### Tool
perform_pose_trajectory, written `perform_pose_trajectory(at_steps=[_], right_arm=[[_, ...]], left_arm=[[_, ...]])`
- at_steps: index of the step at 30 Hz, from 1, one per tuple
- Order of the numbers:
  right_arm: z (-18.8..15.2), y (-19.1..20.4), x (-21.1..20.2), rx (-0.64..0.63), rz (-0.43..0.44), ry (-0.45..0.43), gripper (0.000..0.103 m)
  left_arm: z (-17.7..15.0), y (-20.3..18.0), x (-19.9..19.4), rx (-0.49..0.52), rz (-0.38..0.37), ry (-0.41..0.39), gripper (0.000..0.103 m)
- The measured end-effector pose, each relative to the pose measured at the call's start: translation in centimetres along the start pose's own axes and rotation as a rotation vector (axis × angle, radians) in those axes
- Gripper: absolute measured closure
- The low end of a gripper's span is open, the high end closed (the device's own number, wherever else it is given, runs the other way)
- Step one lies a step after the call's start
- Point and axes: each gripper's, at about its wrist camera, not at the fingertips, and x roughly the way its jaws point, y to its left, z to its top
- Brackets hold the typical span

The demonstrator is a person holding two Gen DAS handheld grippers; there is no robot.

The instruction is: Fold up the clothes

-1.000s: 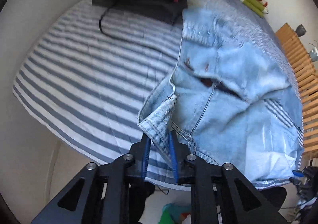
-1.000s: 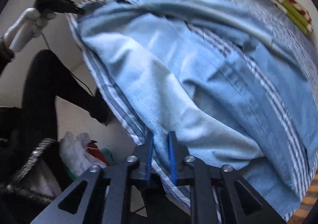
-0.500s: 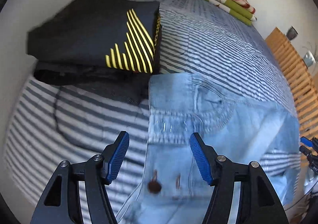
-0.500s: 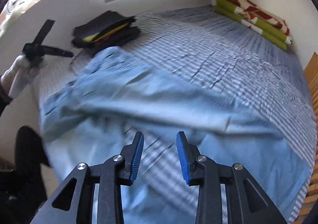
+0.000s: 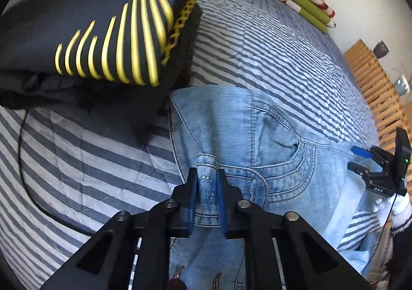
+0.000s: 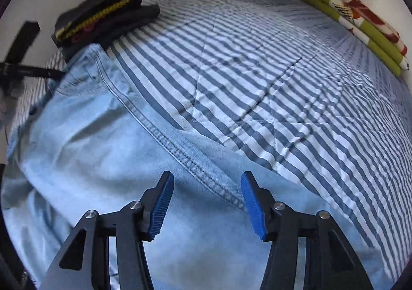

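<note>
Light blue denim jeans (image 5: 257, 135), faded, with darker double stitching along the seams. Spread over the bed with the blue-and-white striped cover (image 6: 257, 71), waistband end just beside a folded stack of dark clothes with yellow stripes (image 5: 103, 32). Front pocket (image 5: 280, 135) facing up, curved opening slightly gaping. One belt loop (image 5: 206, 174) pulled up from the waistband. Leg part (image 6: 90, 148) lying mostly flat, with soft wrinkles and a long side seam running diagonally.

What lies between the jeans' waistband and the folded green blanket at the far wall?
Only bare striped bedsheet lies between the jeans and the green blanket; the right wrist view shows the whole stretch.
</note>
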Motion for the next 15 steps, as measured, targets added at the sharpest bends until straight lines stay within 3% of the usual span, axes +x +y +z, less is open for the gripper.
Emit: perform_pose_trajectory(at_steps=[2, 3, 4, 5, 8, 15], right_arm=[[-0.2, 0.3, 0.7, -0.021, 0.024, 0.013, 0.054], [-0.4, 0.5, 0.8, -0.031, 0.015, 0.012, 0.068], [-0.4, 0.6, 0.8, -0.042, 0.001, 0.015, 0.096], [-0.5, 0.6, 0.4, -0.043, -0.007, 0.006, 0.1], [-0.8, 0.3, -2.3, -0.032, 0.005, -0.071, 0.1], [2.0, -1.3, -10.8, 0.005, -0.159, -0.295, 0.101]], left_arm=[[-0.3, -1.0, -1.2, 0.033, 0.03, -0.036, 0.09], [-0.4, -1.4, -1.9, 0.047, 0.044, -0.054, 0.091], [-0.6, -1.8, -2.5, 0.061, 0.053, -0.068, 0.091], [-0.7, -2.3, -3.3, 0.067, 0.064, -0.088, 0.091], [-0.7, -3.9, -5.5, 0.093, 0.077, -0.14, 0.091], [3.3, -6.8, -10.3, 0.134, 0.123, -0.291, 0.091]])
